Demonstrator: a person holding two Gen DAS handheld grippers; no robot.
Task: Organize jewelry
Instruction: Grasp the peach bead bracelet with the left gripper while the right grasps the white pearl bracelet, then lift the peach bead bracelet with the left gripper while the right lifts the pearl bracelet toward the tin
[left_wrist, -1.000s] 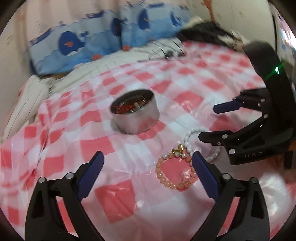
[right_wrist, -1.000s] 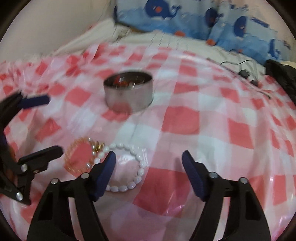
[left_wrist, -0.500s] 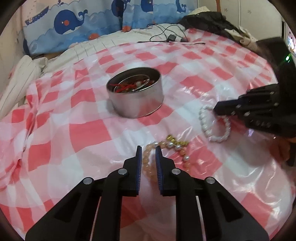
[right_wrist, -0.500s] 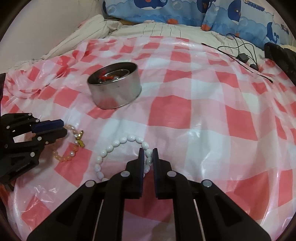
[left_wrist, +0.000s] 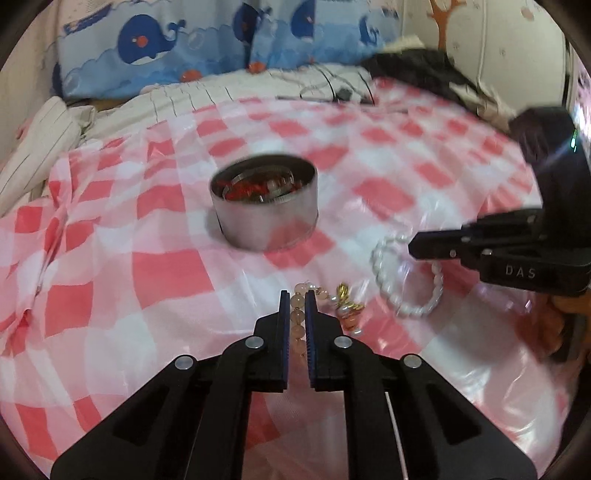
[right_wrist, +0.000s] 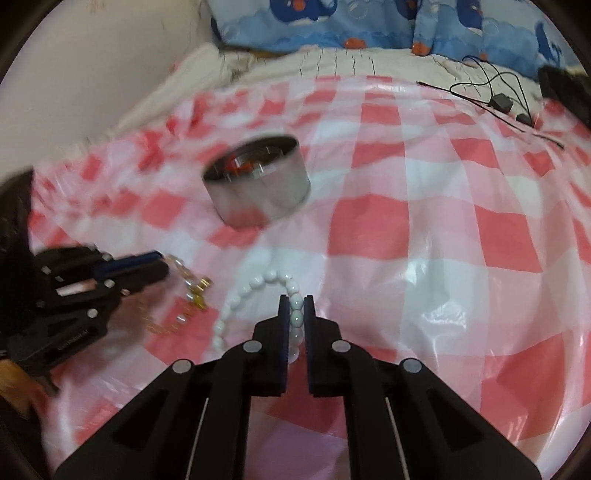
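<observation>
- Both pairs of jaws, wide apart a second ago, have come together on the bracelets; both views have also shifted slightly and are motion-blurred.
- Pink bead bracelet (left_wrist: 295, 314): lower centre of the left wrist view, lying on the bed's checked plastic sheet (left_wrist: 166, 273). One side of the loop runs between the jaws of the left gripper (left_wrist: 296, 301). The jaws are closing and the pads already press on the beads. Its gold charm cluster (left_wrist: 345, 295) trails just right of the jaws.
- White bead bracelet (right_wrist: 258, 284): lower centre of the right wrist view, also on the sheet. The right gripper (right_wrist: 296, 304) is clamped on the right-hand run of the loop, with beads visible in the slot between the pads.
- Handling, as a judgement: both bracelets are light, limp strings of hard round beads. The loop will droop and swing once lifted. Smooth beads may roll or slip out of flat pads, so a grip across one bead or on the cord between two beads looks safest. The charm could snag on the sheet.
- Sheet: glossy, thin and wrinkled. It may lift with a bracelet if pinched along with it.
- Metal tin (left_wrist: 264, 206): open-topped, at the centre of the left view, well apart from both bracelets and above them in frame. Red and metallic pieces already lie inside, so it is the likely destination.
- Beyond: whale-print pillows (left_wrist: 155, 48) along the top, and a dark cable (right_wrist: 495, 96) at upper right of the right view.
</observation>
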